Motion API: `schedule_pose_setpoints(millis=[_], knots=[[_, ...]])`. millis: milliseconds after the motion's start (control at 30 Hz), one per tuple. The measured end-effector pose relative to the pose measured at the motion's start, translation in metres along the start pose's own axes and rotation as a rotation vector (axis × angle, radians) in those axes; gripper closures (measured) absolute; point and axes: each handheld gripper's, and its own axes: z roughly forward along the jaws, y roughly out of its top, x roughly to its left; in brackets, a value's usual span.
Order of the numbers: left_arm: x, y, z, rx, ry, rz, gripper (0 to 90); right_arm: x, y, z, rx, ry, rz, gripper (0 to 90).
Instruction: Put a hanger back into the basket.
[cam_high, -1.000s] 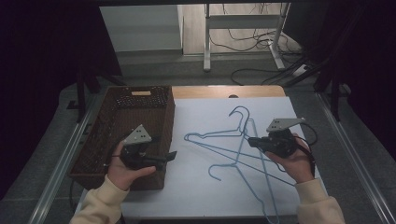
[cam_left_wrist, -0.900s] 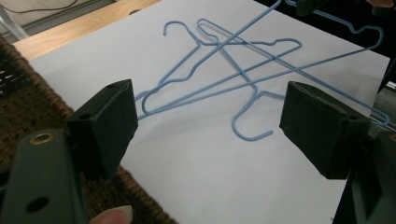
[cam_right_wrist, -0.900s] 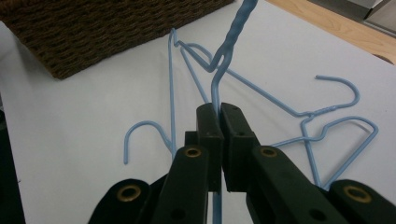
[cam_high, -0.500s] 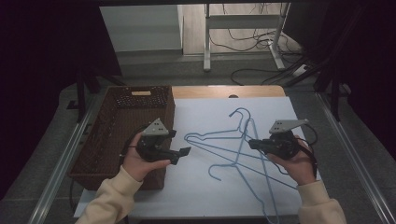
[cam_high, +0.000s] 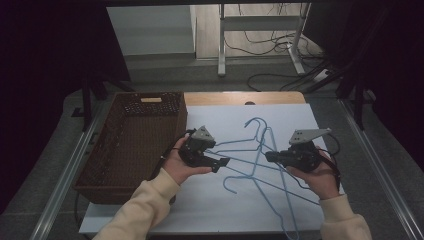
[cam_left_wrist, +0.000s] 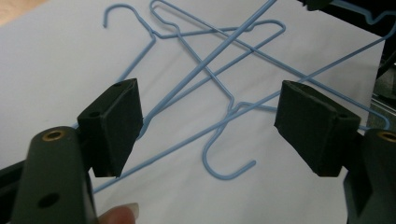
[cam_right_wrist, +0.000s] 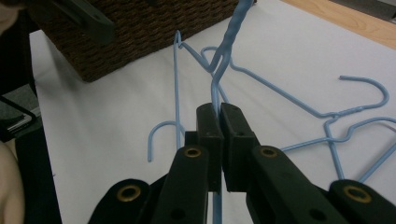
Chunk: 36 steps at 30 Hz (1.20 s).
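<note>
We see a table (cam_high: 300, 97) covered with a white sheet (cam_high: 210, 200). On its left part stands a brown woven basket (cam_high: 130, 145), the biggest thing on it. To the right of the basket, in the middle of the sheet, lie several light blue wire hangers (cam_high: 260, 150), crossing each other in a loose heap; in the left gripper view we count at least three hooks among the hangers (cam_left_wrist: 224, 93).

The left gripper (cam_high: 222, 162) hovers just beside the basket, at the left edge of the heap, and points toward the hangers. Its jaws stand wide apart and have just been closing a little; wires pass in the gap behind them, but the pads (cam_left_wrist: 116, 123) press on nothing.

The right gripper (cam_high: 269, 157) is at the right side of the heap. In the right gripper view its jaws are closed tightly on the wire of one hanger (cam_right_wrist: 219, 70), just under its twisted neck, and this hanger rises upward from the right gripper (cam_right_wrist: 219, 122).
</note>
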Motion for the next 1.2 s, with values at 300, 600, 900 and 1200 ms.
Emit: schedule_pose_setpoints(millis=[300,600,900,1200], knots=[[0.001,0.006,0.035,0.060,0.014,0.035,30.3,0.002,0.000,0.002,0.006,0.036,-0.007,87.6],[-0.004,0.003,0.052,0.111,0.066,0.146,67.6,0.002,0.001,0.001,-0.004,0.083,-0.005,87.5],[-0.016,0.002,0.047,0.179,0.019,0.257,79.9,-0.003,-0.003,0.003,0.014,0.038,-0.013,86.1],[-0.030,0.002,0.032,0.147,-0.075,0.251,85.6,-0.010,-0.008,0.000,-0.056,-0.020,0.018,66.8]])
